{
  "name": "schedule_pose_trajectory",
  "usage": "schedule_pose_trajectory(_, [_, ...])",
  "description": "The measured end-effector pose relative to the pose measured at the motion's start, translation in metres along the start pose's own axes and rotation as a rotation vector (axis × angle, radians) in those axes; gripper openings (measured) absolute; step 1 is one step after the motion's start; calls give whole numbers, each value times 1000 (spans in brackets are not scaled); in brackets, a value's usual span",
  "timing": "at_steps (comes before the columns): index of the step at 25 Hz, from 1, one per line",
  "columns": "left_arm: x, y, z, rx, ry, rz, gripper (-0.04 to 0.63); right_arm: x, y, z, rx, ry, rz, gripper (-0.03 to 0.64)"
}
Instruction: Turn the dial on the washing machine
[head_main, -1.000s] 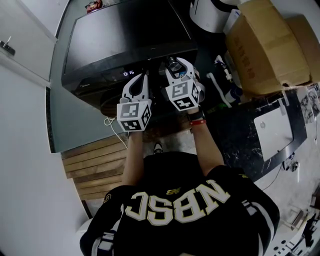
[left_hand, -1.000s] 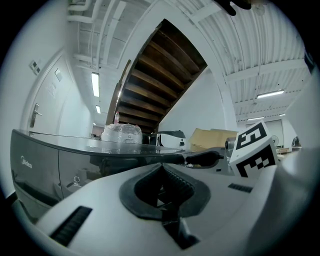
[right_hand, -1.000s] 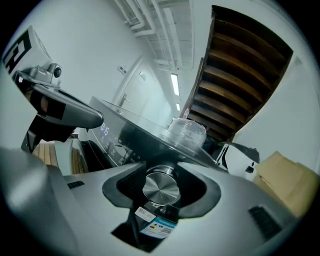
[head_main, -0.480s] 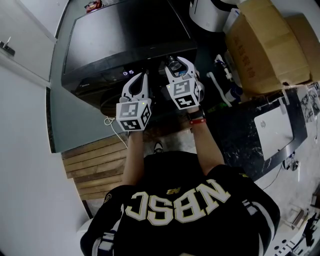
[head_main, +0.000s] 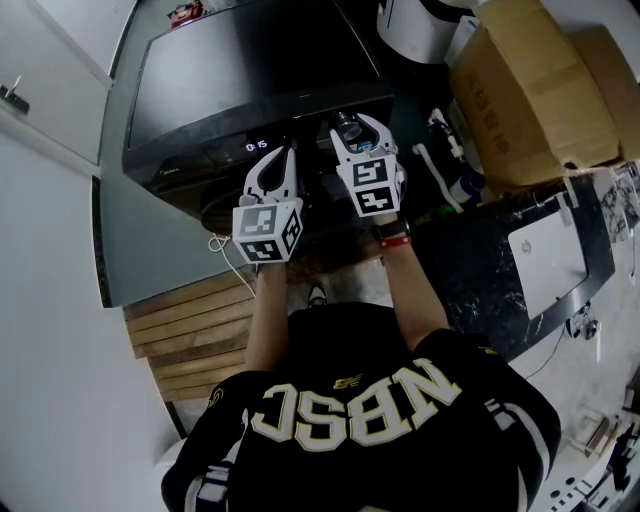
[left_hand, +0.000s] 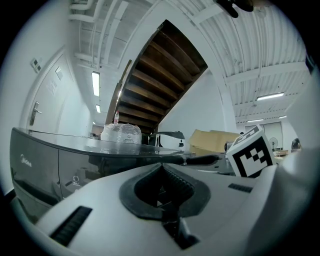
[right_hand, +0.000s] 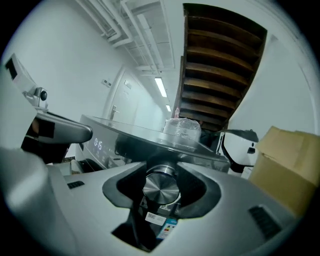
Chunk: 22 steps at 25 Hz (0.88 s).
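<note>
Glossy washer panel (head_main: 200, 155) — round brushed-metal dial (right_hand: 161, 189)

In the head view a white wall (head_main: 50, 250) fills the left side, with a pale slatted wooden pallet (head_main: 190, 325) at lower left and a dark marbled floor (head_main: 480, 260) at right. Brown cardboard boxes (head_main: 530, 90) are stacked at upper right. In the left gripper view a dark brown wooden staircase (left_hand: 160, 70) climbs under a white ribbed ceiling (left_hand: 250, 45). A lit fluorescent tube (left_hand: 95, 82) glows at left, near a white door (left_hand: 37, 107).
</note>
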<state>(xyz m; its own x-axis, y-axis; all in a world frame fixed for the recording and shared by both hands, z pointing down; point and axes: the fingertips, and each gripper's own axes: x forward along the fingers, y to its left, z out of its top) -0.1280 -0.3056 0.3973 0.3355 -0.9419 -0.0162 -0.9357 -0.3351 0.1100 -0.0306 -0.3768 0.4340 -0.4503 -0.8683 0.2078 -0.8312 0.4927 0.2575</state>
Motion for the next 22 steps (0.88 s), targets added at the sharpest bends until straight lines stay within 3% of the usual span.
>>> schedule_pose_trajectory(8, [-2,2,0,-1,2,3,14,1,-14,-8,264,-36,0,193])
schedule_pose_trajectory(22, [-5,-1,-2,-3,4,-3,14,-1,-11,-6,209,-15,-17,186])
